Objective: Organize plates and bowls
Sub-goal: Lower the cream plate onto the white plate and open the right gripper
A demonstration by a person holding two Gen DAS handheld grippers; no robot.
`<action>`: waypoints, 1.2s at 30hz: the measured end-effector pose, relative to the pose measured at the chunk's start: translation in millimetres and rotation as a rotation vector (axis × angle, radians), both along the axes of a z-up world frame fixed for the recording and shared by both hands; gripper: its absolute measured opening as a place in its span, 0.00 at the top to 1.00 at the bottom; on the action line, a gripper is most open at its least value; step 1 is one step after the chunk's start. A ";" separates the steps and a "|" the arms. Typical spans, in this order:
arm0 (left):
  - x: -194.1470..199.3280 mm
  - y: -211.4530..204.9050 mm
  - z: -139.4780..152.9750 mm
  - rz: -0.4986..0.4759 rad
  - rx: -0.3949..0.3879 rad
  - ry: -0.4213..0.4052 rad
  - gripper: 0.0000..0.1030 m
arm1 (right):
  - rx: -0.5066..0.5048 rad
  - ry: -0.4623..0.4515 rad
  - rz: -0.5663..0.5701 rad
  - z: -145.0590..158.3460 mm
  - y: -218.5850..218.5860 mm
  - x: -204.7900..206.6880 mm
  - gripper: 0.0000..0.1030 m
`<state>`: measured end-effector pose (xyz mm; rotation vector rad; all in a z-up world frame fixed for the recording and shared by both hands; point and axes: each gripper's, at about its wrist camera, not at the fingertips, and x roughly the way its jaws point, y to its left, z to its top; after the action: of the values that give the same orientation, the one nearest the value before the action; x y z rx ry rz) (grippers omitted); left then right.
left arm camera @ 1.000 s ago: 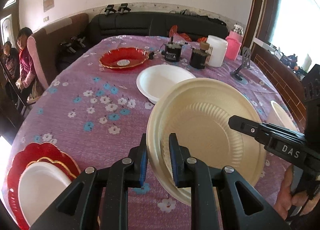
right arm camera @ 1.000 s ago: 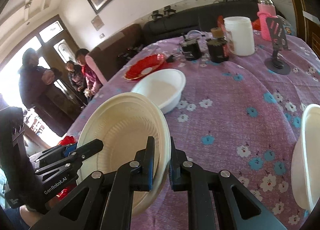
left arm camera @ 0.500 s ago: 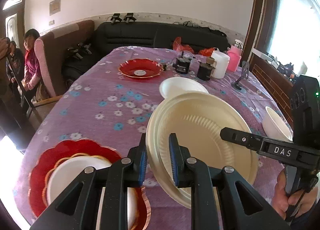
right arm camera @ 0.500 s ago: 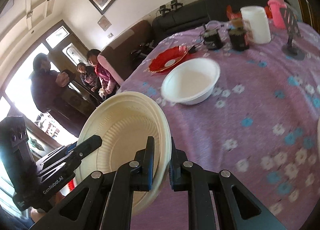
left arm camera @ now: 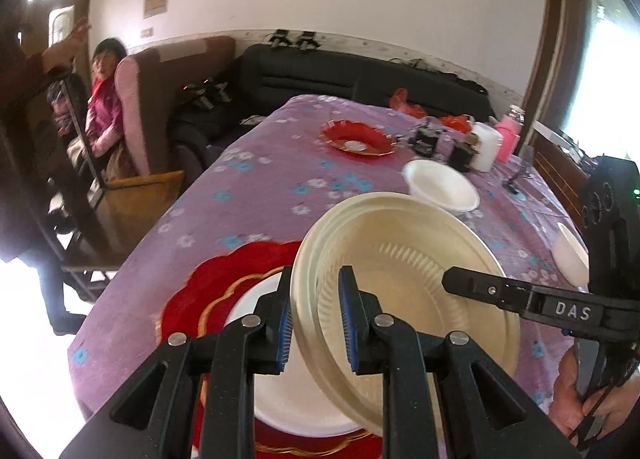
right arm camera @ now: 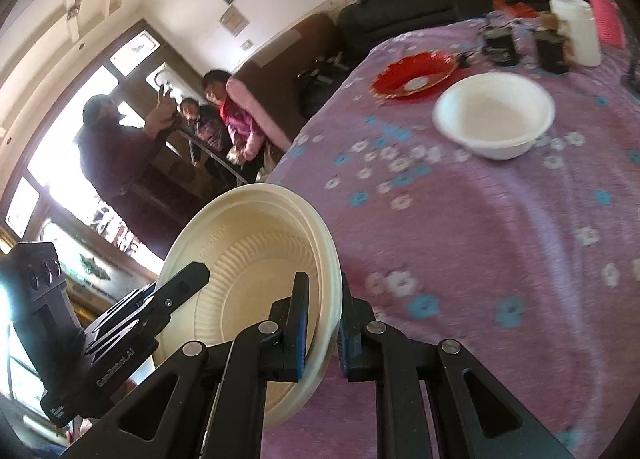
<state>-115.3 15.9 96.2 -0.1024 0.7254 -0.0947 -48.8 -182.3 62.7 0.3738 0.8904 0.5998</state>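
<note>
Both grippers hold one cream ribbed plate (left arm camera: 404, 279) by opposite rims, tilted in the air. My left gripper (left arm camera: 316, 323) is shut on its near rim. My right gripper (right arm camera: 322, 323) is shut on the other rim of the same plate (right arm camera: 248, 271). Below it, at the table's near left, a large red scalloped plate (left arm camera: 200, 291) carries a white plate (left arm camera: 288, 399). A white bowl (left arm camera: 440, 185) sits mid-table, also in the right wrist view (right arm camera: 494, 113). A second red plate (left arm camera: 358, 137) lies farther back.
The table has a purple flowered cloth (right arm camera: 500, 239). Dark jars (left arm camera: 426, 137), a white container (left arm camera: 486, 141) and a pink bottle (left arm camera: 508, 131) stand at the far right. Another white bowl (left arm camera: 570, 255) is at the right edge. People (right arm camera: 236, 119) sit left of the table.
Both grippers have carried the cream plate left and toward the near end of the table, so it now hangs over the red plate with the white plate on it.
</note>
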 end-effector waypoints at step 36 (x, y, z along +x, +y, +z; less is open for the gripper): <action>-1.8 57.0 -24.9 0.085 -0.059 0.051 0.80 | -0.108 -0.038 -0.005 -12.6 55.2 7.7 0.65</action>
<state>-117.1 72.9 71.3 -0.1924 0.7680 -0.0329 -41.1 -127.2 50.1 0.2665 0.8814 0.5504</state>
